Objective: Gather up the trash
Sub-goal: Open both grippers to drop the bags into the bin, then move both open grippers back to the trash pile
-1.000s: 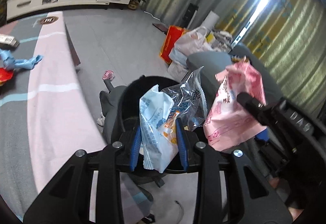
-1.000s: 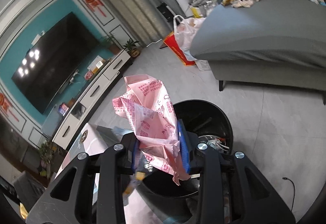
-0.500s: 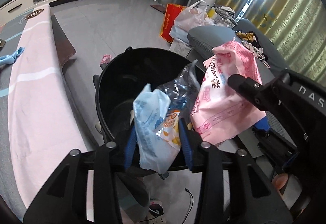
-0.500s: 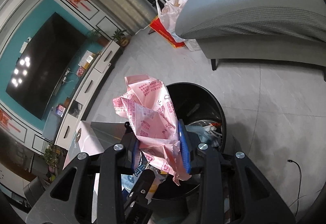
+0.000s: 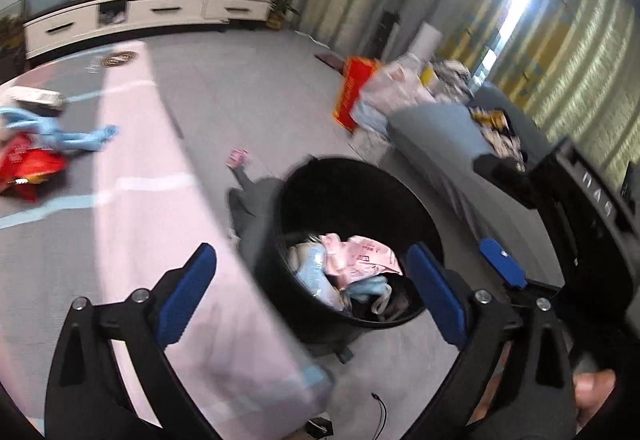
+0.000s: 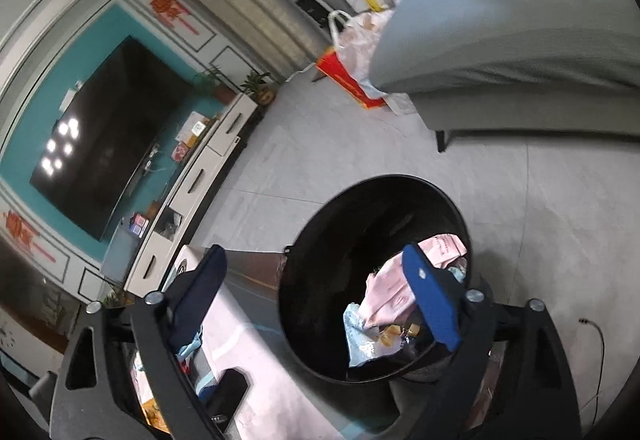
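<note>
The left tongs (image 5: 310,280) are spread wide and hold nothing. The right tongs (image 6: 316,300) are spread wide too, with nothing between them. Just ahead of both sits the round black plastic trash bin (image 5: 360,176) on the floor. Inside it lie the crumpled pink plastic bag (image 5: 364,258) and the light blue snack wrapper (image 5: 316,272), touching each other. To the left of the left tongs, a red wrapper (image 5: 28,168) and a blue cloth (image 5: 76,138) lie on the pink and grey table (image 5: 140,216).
</note>
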Demonstrator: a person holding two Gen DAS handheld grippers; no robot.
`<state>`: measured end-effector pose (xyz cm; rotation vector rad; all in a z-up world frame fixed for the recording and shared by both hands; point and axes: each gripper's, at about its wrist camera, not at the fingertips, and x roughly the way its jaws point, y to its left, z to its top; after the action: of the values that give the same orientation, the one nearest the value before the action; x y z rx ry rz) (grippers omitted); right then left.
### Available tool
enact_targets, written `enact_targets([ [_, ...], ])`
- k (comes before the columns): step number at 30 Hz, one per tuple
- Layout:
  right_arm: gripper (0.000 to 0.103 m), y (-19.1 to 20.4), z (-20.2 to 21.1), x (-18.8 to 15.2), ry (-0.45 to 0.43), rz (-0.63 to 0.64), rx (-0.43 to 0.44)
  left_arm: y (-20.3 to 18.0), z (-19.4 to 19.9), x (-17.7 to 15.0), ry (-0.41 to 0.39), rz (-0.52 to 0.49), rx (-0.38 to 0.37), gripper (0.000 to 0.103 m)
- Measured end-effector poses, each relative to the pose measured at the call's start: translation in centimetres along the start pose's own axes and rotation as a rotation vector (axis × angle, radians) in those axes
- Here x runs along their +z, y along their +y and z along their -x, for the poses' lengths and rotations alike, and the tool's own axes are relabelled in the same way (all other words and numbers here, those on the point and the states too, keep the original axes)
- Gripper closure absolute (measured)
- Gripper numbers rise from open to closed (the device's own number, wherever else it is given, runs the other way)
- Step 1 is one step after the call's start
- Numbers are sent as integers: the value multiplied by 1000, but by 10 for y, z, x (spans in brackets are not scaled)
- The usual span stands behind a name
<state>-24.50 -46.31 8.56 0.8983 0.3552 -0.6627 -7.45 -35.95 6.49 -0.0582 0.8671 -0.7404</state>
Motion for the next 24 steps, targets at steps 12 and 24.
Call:
enact_targets([
  [12, 3, 118, 5, -52, -14, 337, 180, 158, 138, 8, -233, 200, 293, 3],
  [24, 3, 206, -31, -152, 153, 615, 293, 350, 195, -36, -262, 447, 404, 4],
])
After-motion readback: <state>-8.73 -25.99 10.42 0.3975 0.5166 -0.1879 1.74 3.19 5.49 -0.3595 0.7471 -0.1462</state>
